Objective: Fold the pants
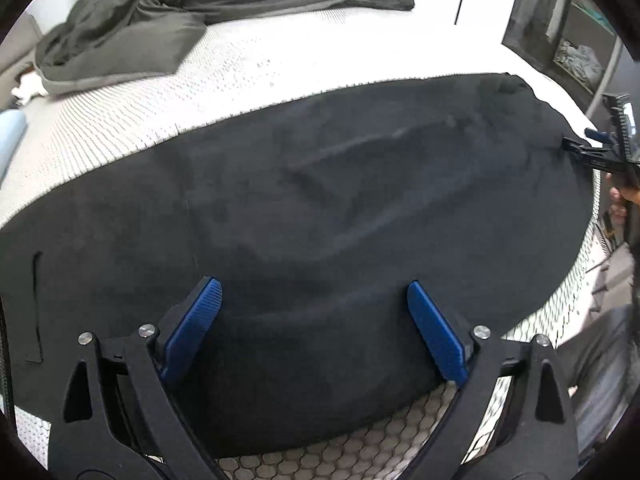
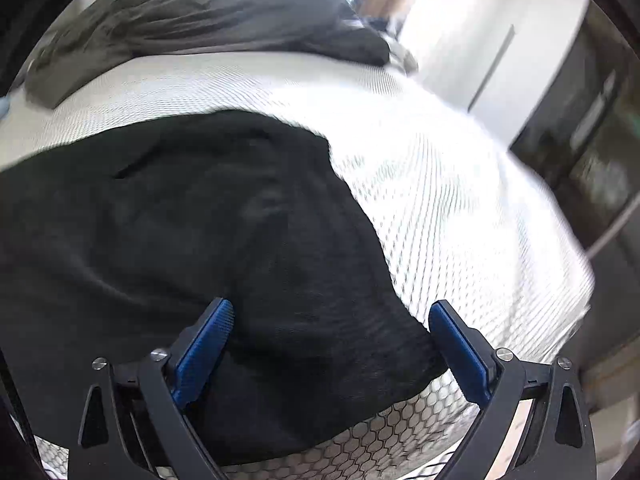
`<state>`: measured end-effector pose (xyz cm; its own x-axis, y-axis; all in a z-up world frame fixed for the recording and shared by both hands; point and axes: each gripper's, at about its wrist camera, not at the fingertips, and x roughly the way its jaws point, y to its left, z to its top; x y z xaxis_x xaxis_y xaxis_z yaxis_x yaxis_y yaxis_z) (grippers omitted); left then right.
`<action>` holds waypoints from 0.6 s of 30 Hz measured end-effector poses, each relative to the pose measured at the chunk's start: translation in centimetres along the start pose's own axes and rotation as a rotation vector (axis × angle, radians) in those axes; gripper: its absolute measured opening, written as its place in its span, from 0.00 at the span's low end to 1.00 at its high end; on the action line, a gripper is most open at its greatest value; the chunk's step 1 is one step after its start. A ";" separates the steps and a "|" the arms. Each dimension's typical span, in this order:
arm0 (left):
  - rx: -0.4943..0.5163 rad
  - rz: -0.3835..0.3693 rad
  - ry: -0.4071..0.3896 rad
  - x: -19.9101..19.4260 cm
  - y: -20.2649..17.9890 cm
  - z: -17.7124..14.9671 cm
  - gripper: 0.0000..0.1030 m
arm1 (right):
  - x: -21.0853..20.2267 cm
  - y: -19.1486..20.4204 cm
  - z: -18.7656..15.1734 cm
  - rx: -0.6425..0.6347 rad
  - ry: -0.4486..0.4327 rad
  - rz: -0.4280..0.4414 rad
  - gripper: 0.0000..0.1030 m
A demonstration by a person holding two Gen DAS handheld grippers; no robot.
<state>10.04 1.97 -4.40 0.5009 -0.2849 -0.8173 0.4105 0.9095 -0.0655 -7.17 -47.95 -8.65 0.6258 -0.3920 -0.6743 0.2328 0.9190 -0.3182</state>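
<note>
Black pants lie spread flat across a white textured mattress. My left gripper hovers over their near edge, jaws wide apart, blue pads clear of the cloth. At the right edge of the left wrist view my right gripper reaches the pants' far right end, held by a hand. In the right wrist view the right gripper is open above the pants' right end, with nothing pinched between its fingers.
A rumpled dark grey duvet and pillow lie at the head of the bed. A dark shelf unit stands at the right. A light blue object sits at the left edge. The mattress edge runs close below both grippers.
</note>
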 end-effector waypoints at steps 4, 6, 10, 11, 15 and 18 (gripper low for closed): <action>-0.095 0.003 -0.066 -0.5 -0.1 1.1 0.91 | -1.7 1.1 1.2 0.060 -0.074 0.134 0.87; -0.145 -0.002 -0.040 0.7 -0.1 1.2 0.91 | -0.5 1.1 1.7 0.085 -0.048 0.157 0.63; -0.081 0.060 -0.031 1.7 -0.8 0.9 0.91 | 1.0 2.7 2.7 0.054 -0.005 0.131 0.46; -0.073 0.060 -0.035 1.6 -0.8 0.7 0.92 | 0.8 2.7 2.7 0.018 -0.005 0.126 0.45; -0.072 0.053 -0.030 2.0 -1.0 0.6 0.92 | -0.7 0.9 0.0 -0.123 0.022 0.086 0.47; -0.063 0.082 -0.020 1.5 -1.1 0.5 0.92 | -1.4 -0.7 -1.0 -0.139 0.029 0.128 0.48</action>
<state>10.74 0.42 -5.31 0.5462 -0.2143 -0.8097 0.3188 0.9471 -0.0356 -8.94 -48.11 -8.11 0.6215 -0.2747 -0.7337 0.0457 0.9476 -0.3162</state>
